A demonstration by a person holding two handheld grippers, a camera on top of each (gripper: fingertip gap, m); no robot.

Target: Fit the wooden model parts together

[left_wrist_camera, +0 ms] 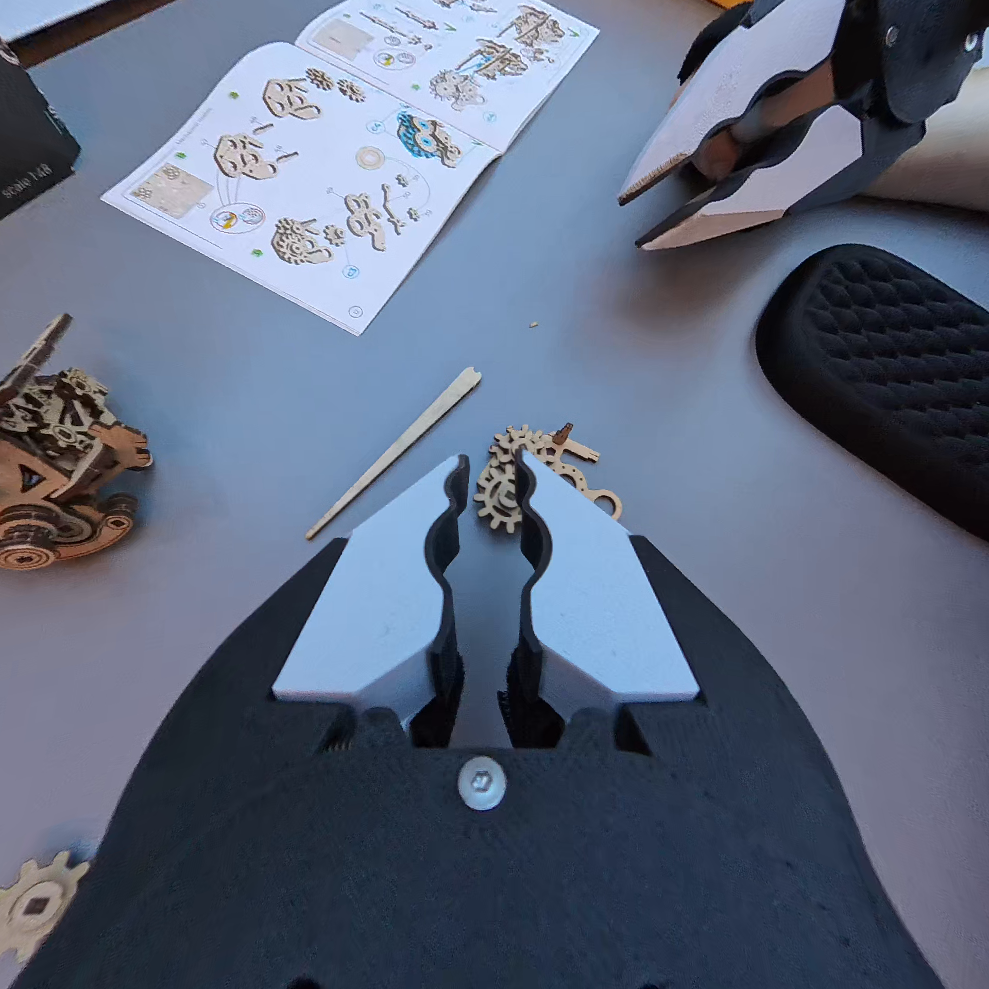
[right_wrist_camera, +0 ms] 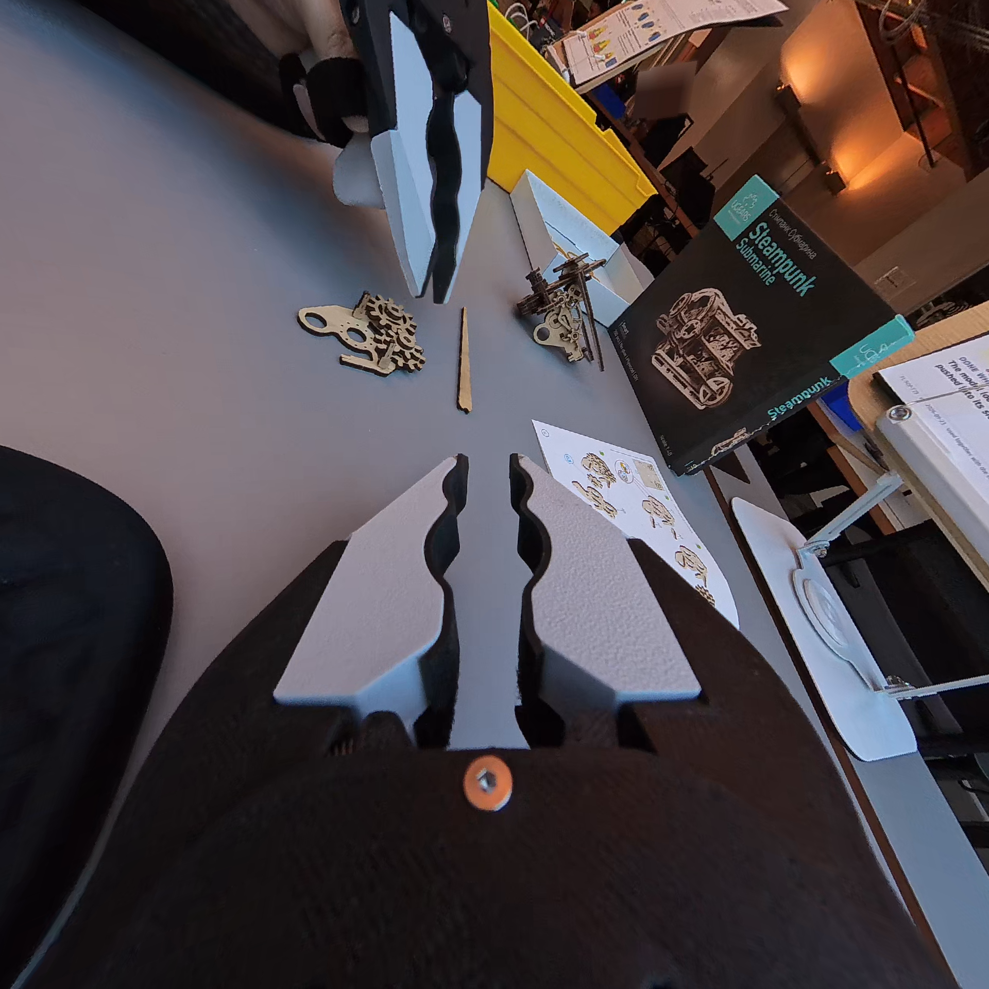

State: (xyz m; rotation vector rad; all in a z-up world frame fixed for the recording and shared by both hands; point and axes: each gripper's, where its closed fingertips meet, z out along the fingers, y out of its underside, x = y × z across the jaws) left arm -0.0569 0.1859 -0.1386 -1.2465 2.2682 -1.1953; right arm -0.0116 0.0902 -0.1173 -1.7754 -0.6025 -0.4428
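A wooden plate with several gears on it (left_wrist_camera: 500,495) lies on the grey table (left_wrist_camera: 267,385), just past my left gripper's tips. My left gripper (left_wrist_camera: 491,461) is open and empty; its right finger hides part of the plate. From the right wrist view it (right_wrist_camera: 431,295) points down between the gear plate (right_wrist_camera: 369,337) and a thin wooden stick (right_wrist_camera: 464,358). The stick also shows in the left wrist view (left_wrist_camera: 396,455). My right gripper (right_wrist_camera: 487,461) is open and empty, well short of the stick. It also shows in the left wrist view (left_wrist_camera: 634,220), raised at the upper right.
A part-built wooden model (left_wrist_camera: 59,455) stands at the left, and also shows in the right wrist view (right_wrist_camera: 567,316). A loose gear (left_wrist_camera: 37,904) lies nearby. An open instruction booklet (left_wrist_camera: 332,160), a dark kit box (right_wrist_camera: 749,342), a black padded rest (left_wrist_camera: 899,385) and a yellow bin (right_wrist_camera: 551,118) surround the work area. The tips of one gripper are about 12 cm away from the tips of the other. My right tips are roughly 15 cm from the black padded rest (left_wrist_camera: 899,385).
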